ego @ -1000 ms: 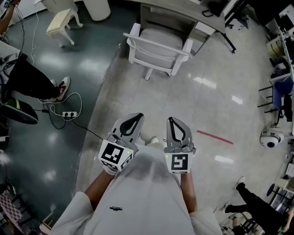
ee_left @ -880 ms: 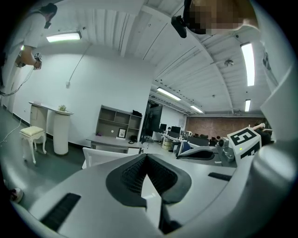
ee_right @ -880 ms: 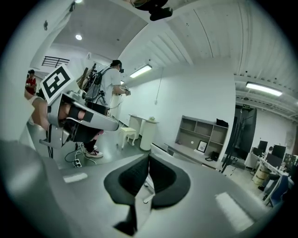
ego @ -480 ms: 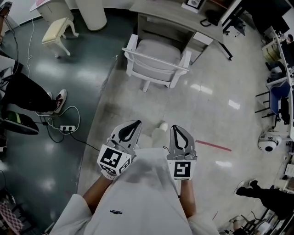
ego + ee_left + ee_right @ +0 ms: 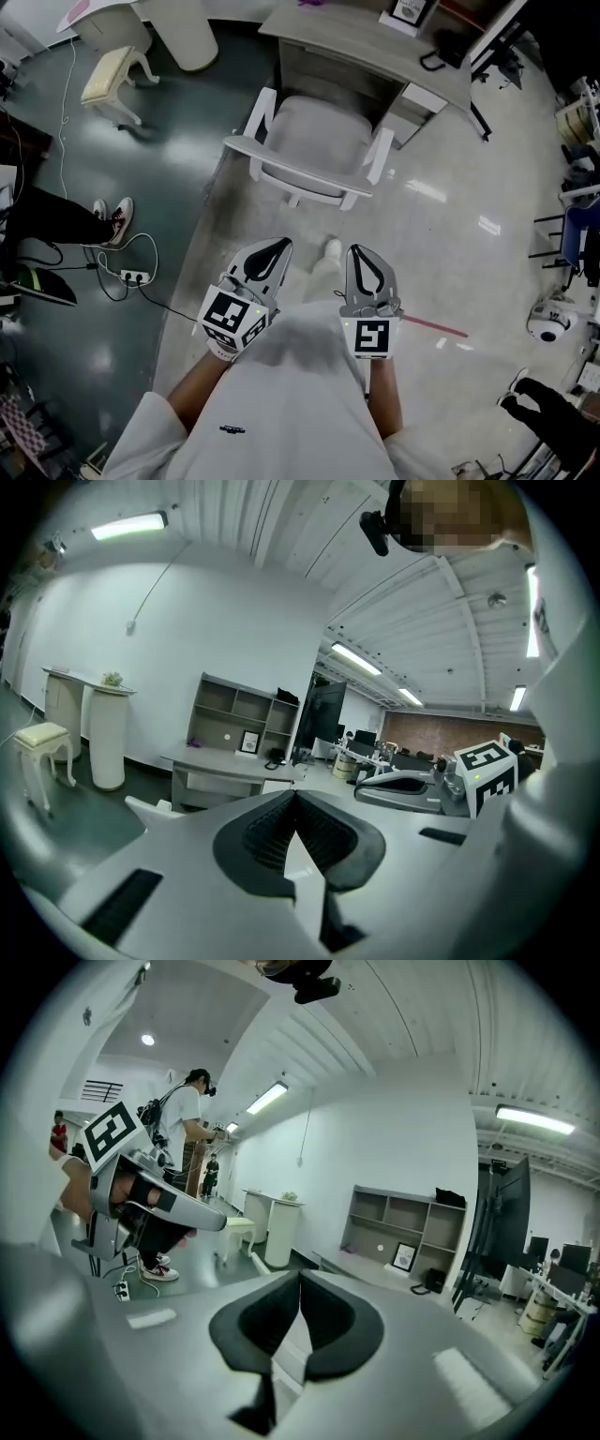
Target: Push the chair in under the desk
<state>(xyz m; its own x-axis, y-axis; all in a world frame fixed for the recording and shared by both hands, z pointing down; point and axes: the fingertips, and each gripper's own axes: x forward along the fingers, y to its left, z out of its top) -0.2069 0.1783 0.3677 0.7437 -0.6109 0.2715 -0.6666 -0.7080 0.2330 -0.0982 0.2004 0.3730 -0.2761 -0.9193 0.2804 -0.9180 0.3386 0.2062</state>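
Note:
A white armchair with a pale grey seat stands in front of the grey desk, its backrest toward me and its seat partly under the desk's edge. In the head view my left gripper and right gripper are held side by side a short way behind the chair's backrest, both shut and holding nothing, touching nothing. In the left gripper view the desk shows beyond the shut left gripper. The right gripper view shows the shut right gripper, with the chair's arm just past it.
A cream stool and a white pedestal stand at the far left. A power strip with cables lies on the dark floor at left, near a person's sneakers. A red tape strip marks the floor at right. Office furniture lines the right edge.
Both grippers have advanced toward the chair, which now appears nearer and larger. The jaws stayed shut throughout.

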